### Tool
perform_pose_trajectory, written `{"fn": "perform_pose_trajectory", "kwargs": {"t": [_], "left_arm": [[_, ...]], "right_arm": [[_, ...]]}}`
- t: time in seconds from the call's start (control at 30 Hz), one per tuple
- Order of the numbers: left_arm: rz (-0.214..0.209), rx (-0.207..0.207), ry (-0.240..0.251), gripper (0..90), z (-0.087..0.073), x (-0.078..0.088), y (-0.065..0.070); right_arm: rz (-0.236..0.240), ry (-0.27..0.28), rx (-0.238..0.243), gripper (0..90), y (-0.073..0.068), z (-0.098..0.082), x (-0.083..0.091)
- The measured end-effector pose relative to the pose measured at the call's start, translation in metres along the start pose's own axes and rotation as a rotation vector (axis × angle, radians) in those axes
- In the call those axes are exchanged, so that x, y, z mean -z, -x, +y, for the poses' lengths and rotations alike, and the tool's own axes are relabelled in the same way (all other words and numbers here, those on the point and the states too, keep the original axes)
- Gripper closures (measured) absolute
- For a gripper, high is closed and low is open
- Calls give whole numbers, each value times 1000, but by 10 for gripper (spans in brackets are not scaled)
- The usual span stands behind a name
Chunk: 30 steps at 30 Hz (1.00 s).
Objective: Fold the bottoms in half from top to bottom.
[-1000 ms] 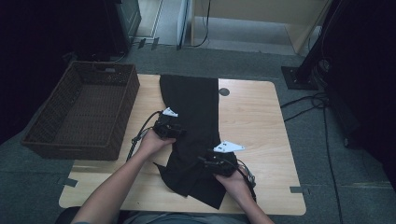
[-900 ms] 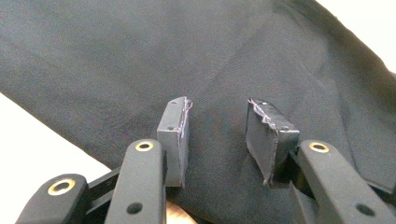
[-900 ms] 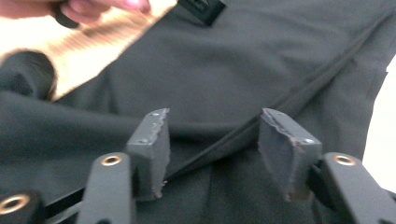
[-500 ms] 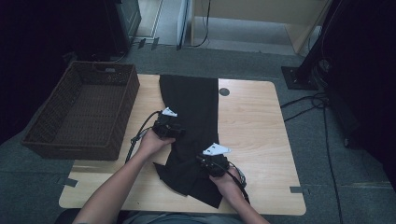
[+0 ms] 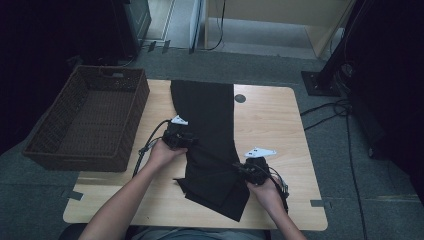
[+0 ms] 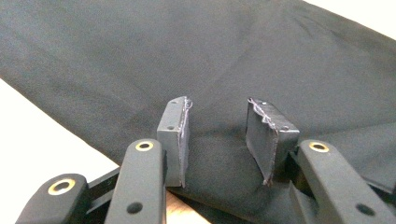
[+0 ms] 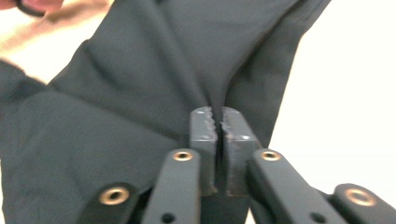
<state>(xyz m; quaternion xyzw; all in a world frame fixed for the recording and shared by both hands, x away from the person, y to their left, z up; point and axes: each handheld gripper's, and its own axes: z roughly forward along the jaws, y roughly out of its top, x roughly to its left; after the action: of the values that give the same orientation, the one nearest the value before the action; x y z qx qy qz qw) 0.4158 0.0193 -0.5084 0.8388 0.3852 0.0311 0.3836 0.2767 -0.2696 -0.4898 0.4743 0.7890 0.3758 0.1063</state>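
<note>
A long black garment (image 5: pixel 205 115) lies down the middle of the wooden table (image 5: pixel 272 125), its near end folded over. My left gripper (image 5: pixel 187 141) rests on the garment's left edge. Its jaws stand open (image 6: pixel 217 135), with the flat black cloth (image 6: pixel 140 60) under the pads and nothing pinched. My right gripper (image 5: pixel 241 168) is at the garment's right edge. Its jaws have just been closing and then eased a little. They are shut (image 7: pixel 218 123) on a raised fold of the black cloth (image 7: pixel 154 79).
A dark wicker basket (image 5: pixel 137 97) stands at the table's left end. A round cable hole (image 5: pixel 240 98) sits just right of the garment near the far edge. Bare wood lies to the right of the garment. Cables trail on the floor at the right (image 5: pixel 345 125).
My right gripper has shifted to the right along the garment's edge and now sits farther from the left one. The left gripper has stayed put.
</note>
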Motion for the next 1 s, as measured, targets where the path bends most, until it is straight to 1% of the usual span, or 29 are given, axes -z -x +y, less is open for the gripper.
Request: {"fn": "perform_pose_trajectory", "kwargs": {"t": [0.03,0.07,0.1,0.13,0.17,0.2,0.23,0.27,0.3,0.4,0.5,0.6,0.7,0.77,0.8,0.87,0.93,0.97,1.0], "left_arm": [[-2,2,-3,588,0,0,0],[-4,1,-5,580,0,0,0],[-12,3,-4,573,0,0,1],[-16,0,-3,567,-1,0,2],[-15,-2,0,562,-1,-1,3],[-15,0,1,557,-1,-1,3],[-17,2,1,557,-1,-1,3],[-22,3,4,557,-1,-1,2],[-25,10,7,557,-2,-1,2],[-27,4,10,556,-2,0,1],[-28,5,16,556,-3,0,1],[-31,9,21,556,-4,0,1],[-32,6,23,556,-5,0,2],[-34,3,24,556,-5,0,2],[-34,4,26,556,-6,1,2],[-35,3,28,556,-6,1,2],[-36,0,27,555,-7,1,2],[-36,-2,26,556,-7,1,2],[-36,-5,25,555,-7,1,3]], "right_arm": [[-7,14,-5,753,1,1,0],[-10,41,-16,664,3,3,0],[-14,60,-17,623,4,5,0],[-16,85,-20,591,5,7,0],[-17,106,-12,559,7,11,-1],[-23,125,10,539,9,15,-6],[-26,125,17,522,11,20,-10],[-24,129,11,508,14,24,-16],[-21,132,3,495,17,29,-22],[-31,158,-13,460,25,45,-39],[-47,159,-1,432,33,62,-56],[-63,169,-4,415,40,75,-74],[-77,168,-34,412,46,84,-90],[-90,162,-47,412,47,87,-98],[-100,159,-46,411,46,87,-102],[-128,148,-32,409,44,88,-108],[-150,120,-14,406,41,89,-115],[-153,113,-13,404,41,89,-116],[-165,93,-1,400,39,89,-120]]}}
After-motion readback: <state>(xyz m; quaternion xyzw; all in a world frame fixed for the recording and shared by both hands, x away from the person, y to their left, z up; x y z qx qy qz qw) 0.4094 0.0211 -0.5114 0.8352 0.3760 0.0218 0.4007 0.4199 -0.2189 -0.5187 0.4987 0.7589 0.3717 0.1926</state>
